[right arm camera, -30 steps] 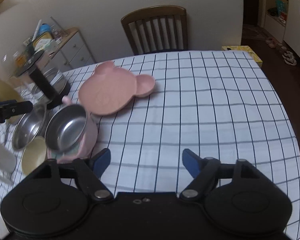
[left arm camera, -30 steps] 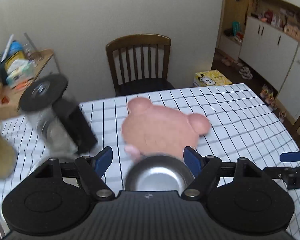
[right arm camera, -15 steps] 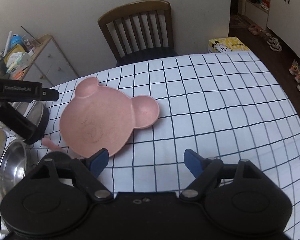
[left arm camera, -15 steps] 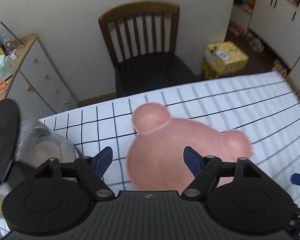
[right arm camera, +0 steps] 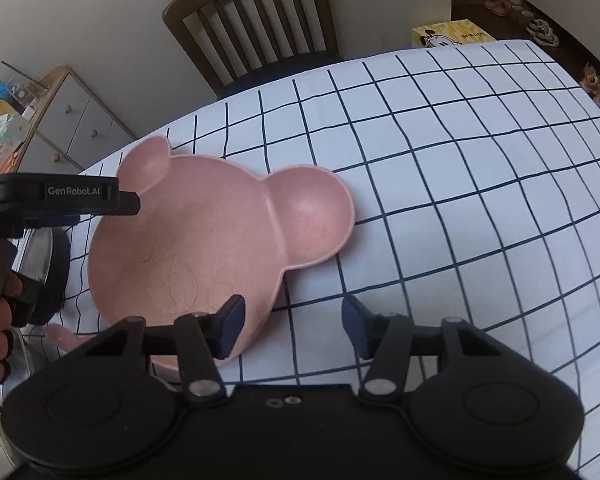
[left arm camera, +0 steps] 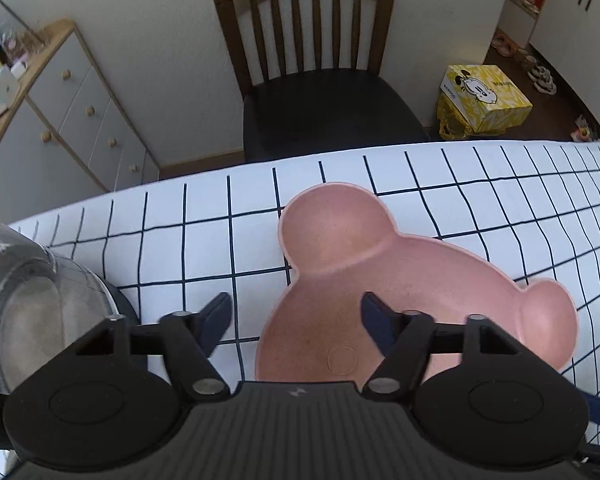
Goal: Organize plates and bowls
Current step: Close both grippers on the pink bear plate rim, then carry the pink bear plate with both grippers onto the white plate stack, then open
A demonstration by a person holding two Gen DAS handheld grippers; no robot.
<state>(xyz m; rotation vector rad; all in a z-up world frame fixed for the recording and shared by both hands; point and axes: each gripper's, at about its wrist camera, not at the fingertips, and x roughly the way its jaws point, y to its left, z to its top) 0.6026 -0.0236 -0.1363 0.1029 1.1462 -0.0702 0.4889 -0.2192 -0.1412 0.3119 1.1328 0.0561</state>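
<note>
A pink bear-shaped plate [left arm camera: 400,280] [right arm camera: 204,248] lies flat on the checked tablecloth [left arm camera: 204,240] [right arm camera: 460,200]. My left gripper [left arm camera: 296,316] is open and empty, hovering over the plate's left edge; its body also shows at the left of the right wrist view [right arm camera: 60,200]. My right gripper [right arm camera: 292,320] is open and empty, just above the plate's near right edge, its left finger [right arm camera: 230,328] over the plate.
A glass blender jar on a black base [left arm camera: 32,300] stands left of the plate. A pink handle [right arm camera: 62,336] pokes out at the lower left. A wooden chair [left arm camera: 312,60] stands behind the table, a drawer cabinet [left arm camera: 60,112] at the left, a yellow box [left arm camera: 484,96] on the floor.
Both grippers moved forward and lower toward the pink plate, which looms larger. The steel bowl and other dishes have dropped out of view behind them.
</note>
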